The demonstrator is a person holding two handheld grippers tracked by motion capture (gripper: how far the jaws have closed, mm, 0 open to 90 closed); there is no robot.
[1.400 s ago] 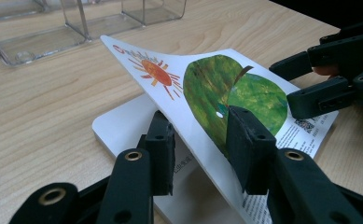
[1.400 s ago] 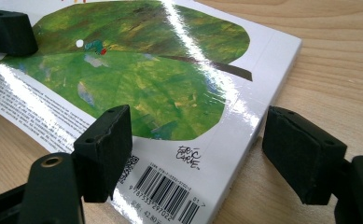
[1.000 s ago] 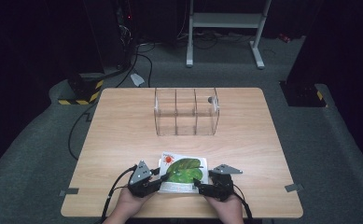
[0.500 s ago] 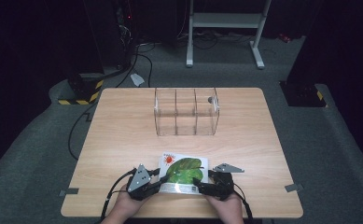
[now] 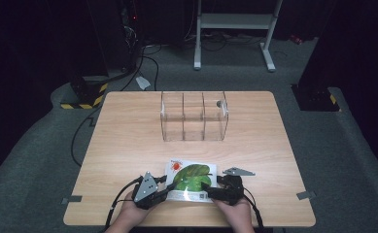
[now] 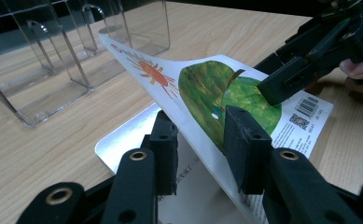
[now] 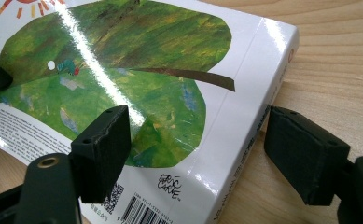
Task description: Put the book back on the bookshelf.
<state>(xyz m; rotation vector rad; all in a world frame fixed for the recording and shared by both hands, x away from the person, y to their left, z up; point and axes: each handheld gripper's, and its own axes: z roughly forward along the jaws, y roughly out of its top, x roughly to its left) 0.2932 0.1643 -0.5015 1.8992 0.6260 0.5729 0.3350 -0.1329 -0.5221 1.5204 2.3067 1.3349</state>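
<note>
One book (image 5: 191, 180) — one clear organizer (image 5: 194, 116)

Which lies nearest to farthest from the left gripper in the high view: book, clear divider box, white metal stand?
From the left gripper:
1. Book, at its jaws, near table edge.
2. Clear divider box, mid-table.
3. White metal stand, on the floor beyond the table.

A pale wooden table (image 5: 128, 141) stands on grey carpet (image 5: 36, 160) in a dim room, its far reaches almost black. Well beyond the jaws a white metal stand (image 5: 235, 22) rests on the floor; off to their far left, black cables (image 5: 143, 58) trail past a yellow-and-black striped block (image 5: 82, 102)
</note>
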